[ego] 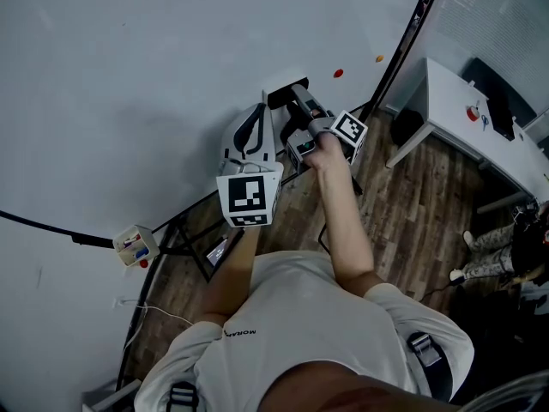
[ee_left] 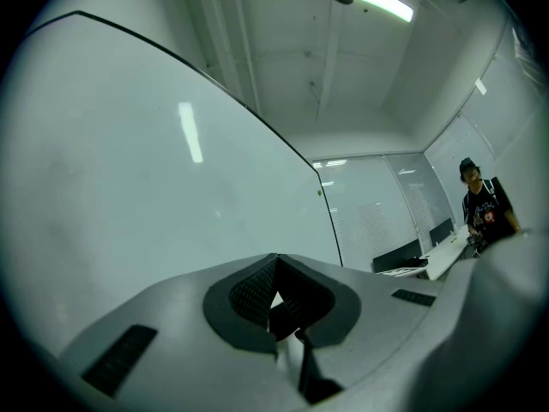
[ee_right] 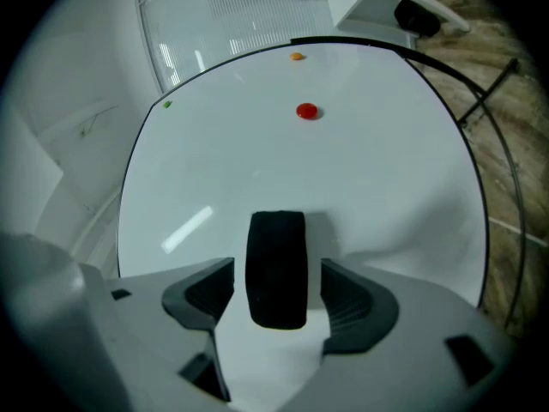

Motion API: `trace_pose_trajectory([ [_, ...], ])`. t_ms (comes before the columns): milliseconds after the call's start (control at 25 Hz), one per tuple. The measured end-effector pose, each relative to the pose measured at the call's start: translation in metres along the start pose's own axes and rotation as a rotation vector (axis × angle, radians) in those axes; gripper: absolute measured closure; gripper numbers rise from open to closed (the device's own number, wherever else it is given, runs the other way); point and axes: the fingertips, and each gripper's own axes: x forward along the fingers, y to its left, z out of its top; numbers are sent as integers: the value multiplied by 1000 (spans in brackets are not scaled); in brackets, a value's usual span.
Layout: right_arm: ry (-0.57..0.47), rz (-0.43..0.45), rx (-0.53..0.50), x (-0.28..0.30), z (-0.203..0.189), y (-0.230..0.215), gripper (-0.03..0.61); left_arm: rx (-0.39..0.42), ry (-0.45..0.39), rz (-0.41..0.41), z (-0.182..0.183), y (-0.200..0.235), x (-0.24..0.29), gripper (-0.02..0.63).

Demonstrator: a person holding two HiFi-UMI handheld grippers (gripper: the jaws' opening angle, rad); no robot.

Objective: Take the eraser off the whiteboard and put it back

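R gripper (ee_right: 276, 288) jaws apart, clear of eraser (ee_right: 276, 256) on whiteboard (ee_right: 360, 170); L gripper (ee_left: 276, 303) jaws together. Shirt (ego: 292, 303) print unclear.

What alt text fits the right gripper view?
A black eraser sits on the whiteboard between the open jaws of the right gripper, untouched on both sides. A red dot and an orange dot sit farther up the board.

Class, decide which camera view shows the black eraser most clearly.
The right gripper view: the eraser sits whole on the whiteboard, between the jaws of the open right claw. The head view shows only a dark bit of it; the left gripper view shows none.
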Motion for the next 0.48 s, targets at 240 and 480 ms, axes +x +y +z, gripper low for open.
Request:
trace_pose_trajectory([
  [240, 2, 2, 25, 7, 0, -2, 272, 0, 12, 15, -5, 4, -1, 611],
  [480, -6, -1, -2, 15, 0, 1, 272, -13, 8, 15, -6, 4, -1, 611],
])
